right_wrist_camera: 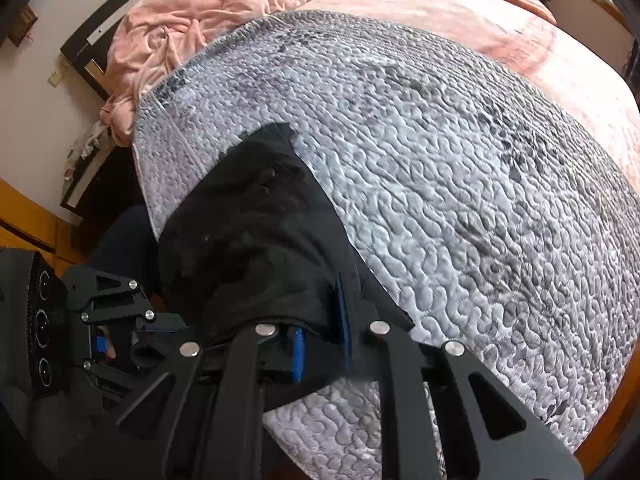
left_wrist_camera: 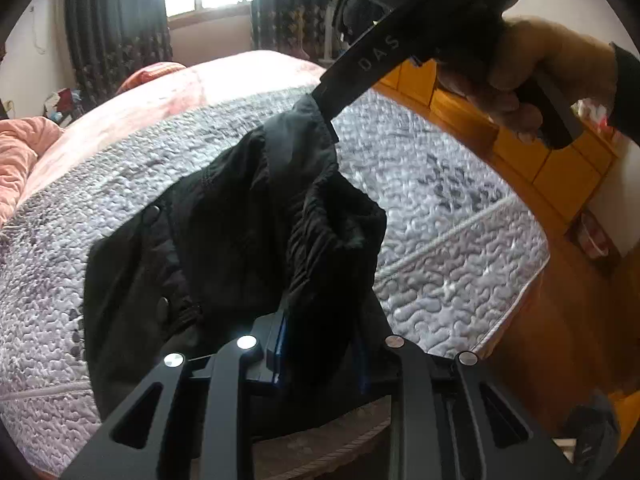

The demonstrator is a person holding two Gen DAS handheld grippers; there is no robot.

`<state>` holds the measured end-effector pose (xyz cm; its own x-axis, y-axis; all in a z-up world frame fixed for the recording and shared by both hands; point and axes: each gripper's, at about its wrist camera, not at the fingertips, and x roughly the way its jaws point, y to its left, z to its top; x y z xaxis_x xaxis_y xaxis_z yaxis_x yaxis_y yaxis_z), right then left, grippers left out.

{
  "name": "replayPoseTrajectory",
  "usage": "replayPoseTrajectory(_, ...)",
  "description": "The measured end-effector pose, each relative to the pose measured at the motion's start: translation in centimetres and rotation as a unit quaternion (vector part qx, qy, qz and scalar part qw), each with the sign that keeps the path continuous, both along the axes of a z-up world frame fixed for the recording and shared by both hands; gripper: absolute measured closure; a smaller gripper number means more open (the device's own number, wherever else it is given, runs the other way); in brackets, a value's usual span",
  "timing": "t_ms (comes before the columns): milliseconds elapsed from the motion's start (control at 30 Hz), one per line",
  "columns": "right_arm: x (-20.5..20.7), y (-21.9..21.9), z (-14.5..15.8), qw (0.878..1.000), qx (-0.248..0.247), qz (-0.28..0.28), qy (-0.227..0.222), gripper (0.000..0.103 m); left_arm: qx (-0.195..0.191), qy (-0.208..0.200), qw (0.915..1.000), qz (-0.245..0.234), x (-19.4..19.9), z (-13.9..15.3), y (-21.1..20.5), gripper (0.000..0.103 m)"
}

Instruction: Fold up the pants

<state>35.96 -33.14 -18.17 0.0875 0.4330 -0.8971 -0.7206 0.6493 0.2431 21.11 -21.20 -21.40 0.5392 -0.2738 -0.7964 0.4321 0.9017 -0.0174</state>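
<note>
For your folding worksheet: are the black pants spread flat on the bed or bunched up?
Bunched up. The black pants hang crumpled between the left gripper and the right gripper, partly resting on the grey quilt, not laid flat.

One pair of black pants hangs over the bed. Two tools grip it: the left tool and the right tool, each with two fingers. One hand shows. The bed carries one grey quilted cover, one pink sheet and one crumpled pink blanket at its head end. Two snap buttons show on the pants.
</note>
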Motion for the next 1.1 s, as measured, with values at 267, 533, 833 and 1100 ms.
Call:
replayPoseTrajectory(267, -1.2, -1.9, -4.5, 0.999, -0.026, -0.023, -0.008, 0.086, 0.02, 0.038, 0.9989, -0.021, 0.4, -3.8, -1.3, 0.077)
replayPoseTrajectory(533, -2.0, -6.5, -6.9, 0.992, -0.041, -0.117, 0.006, 0.071, 0.011, 0.066, 0.9973, -0.032, 0.8, -5.7, -1.3, 0.069)
replayPoseTrajectory(833, -3.2, -8.9, -4.3, 0.953, 0.174, -0.247, 0.026, 0.073, -0.111, 0.049, 0.9917, -0.043, -1.8, -2.2, 2.9, 0.011)
replayPoseTrajectory(1100, -2.7, -7.0, -12.0, 0.919, 0.214, -0.305, 0.13, 0.087, -0.148, 0.071, 0.9829, 0.084, -0.3, -2.4, 12.6, 0.006)
